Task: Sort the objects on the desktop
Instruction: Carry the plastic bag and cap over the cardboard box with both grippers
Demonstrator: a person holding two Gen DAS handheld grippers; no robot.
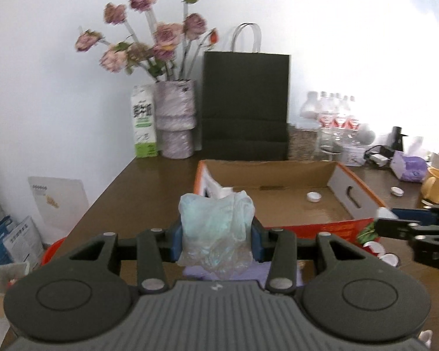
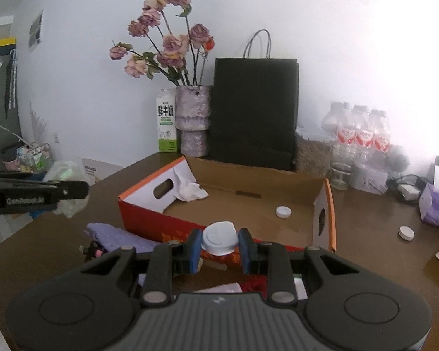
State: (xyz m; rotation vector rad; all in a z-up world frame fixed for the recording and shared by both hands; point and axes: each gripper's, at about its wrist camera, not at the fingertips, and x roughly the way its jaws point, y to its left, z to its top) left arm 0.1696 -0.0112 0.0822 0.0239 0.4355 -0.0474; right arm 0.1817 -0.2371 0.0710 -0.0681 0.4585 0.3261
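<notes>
One milk carton [image 2: 166,121], one vase of flowers [image 2: 193,120] and one black paper bag [image 2: 254,111] stood in a row from left to right at the back of the bench [image 2: 371,234], then a pack of water bottles [image 2: 363,134]. One open cardboard box [image 2: 248,201] lay in front, holding one crumpled tissue [image 2: 190,188] and one white cap [image 2: 283,212]; another loose cap [image 2: 406,232] lay on the bench to its right. The left tongs [image 1: 216,234] were clamped on a crumpled clear plastic bag [image 1: 216,228], held up just short of the box's near left corner. The right tongs [image 2: 220,244] were pinched tight on one white lid [image 2: 219,238], above the box's near wall
</notes>
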